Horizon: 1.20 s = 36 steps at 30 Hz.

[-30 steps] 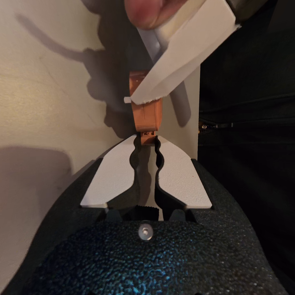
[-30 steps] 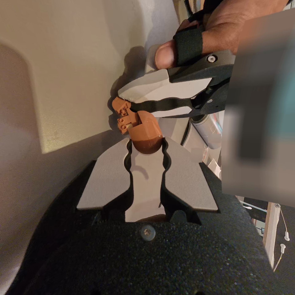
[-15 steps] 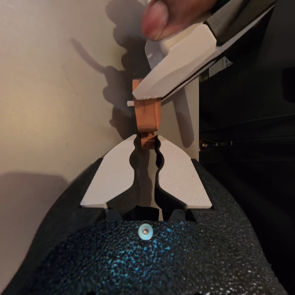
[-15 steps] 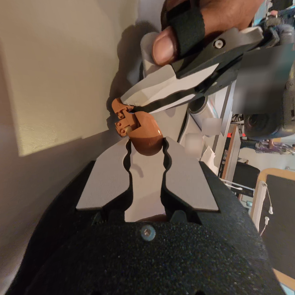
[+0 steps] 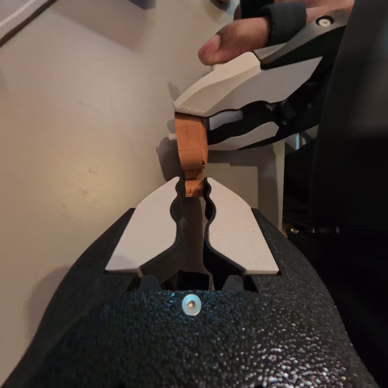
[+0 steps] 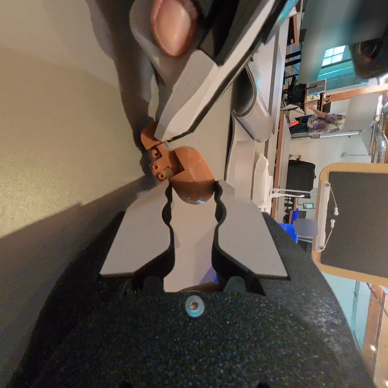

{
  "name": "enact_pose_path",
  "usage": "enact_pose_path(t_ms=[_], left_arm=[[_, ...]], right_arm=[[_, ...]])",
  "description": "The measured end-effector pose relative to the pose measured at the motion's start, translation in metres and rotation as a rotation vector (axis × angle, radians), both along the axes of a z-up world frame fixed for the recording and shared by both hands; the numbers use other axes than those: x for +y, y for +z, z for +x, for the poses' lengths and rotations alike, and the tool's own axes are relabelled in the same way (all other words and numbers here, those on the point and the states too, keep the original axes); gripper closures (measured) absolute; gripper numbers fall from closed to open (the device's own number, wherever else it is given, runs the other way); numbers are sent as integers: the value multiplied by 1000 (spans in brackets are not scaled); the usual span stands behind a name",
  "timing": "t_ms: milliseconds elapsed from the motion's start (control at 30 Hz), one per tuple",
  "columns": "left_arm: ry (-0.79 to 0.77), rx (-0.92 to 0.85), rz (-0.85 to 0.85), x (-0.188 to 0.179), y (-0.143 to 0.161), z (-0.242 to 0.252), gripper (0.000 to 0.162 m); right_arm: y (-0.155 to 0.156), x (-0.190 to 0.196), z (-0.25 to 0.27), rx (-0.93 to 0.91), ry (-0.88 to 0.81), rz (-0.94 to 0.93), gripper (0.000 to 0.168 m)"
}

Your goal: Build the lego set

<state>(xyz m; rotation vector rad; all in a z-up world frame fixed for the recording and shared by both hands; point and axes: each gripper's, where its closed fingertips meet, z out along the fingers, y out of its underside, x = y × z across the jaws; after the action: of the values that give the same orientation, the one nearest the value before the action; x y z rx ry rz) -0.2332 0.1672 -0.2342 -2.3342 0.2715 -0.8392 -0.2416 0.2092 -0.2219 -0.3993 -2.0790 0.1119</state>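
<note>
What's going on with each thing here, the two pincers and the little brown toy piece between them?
Left gripper: shut on the small end block of the brown lego assembly.
Right gripper: shut on the assembly's rounded end.
Brown lego assembly: held in the air between both grippers, its parts joined.

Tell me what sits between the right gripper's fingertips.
The rounded end of the brown lego assembly is clamped in the right gripper. Its studded small end reaches toward the left gripper, which pinches it. The contact faces under the pads are hidden.
</note>
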Motion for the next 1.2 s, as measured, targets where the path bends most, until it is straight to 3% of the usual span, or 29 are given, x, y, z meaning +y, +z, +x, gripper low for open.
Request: enact_pose_path(t_ms=[333,600,1200], left_arm=[[45,193,112,-4,-1,5,145],[108,310,104,-4,-2,6,145],[-48,459,131,-2,-2,7,145]], right_arm=[[-6,3,8,26,-59,-102,130],[0,0,17,76,-58,19,132],[10,-9,36,46,97,-435,141]])
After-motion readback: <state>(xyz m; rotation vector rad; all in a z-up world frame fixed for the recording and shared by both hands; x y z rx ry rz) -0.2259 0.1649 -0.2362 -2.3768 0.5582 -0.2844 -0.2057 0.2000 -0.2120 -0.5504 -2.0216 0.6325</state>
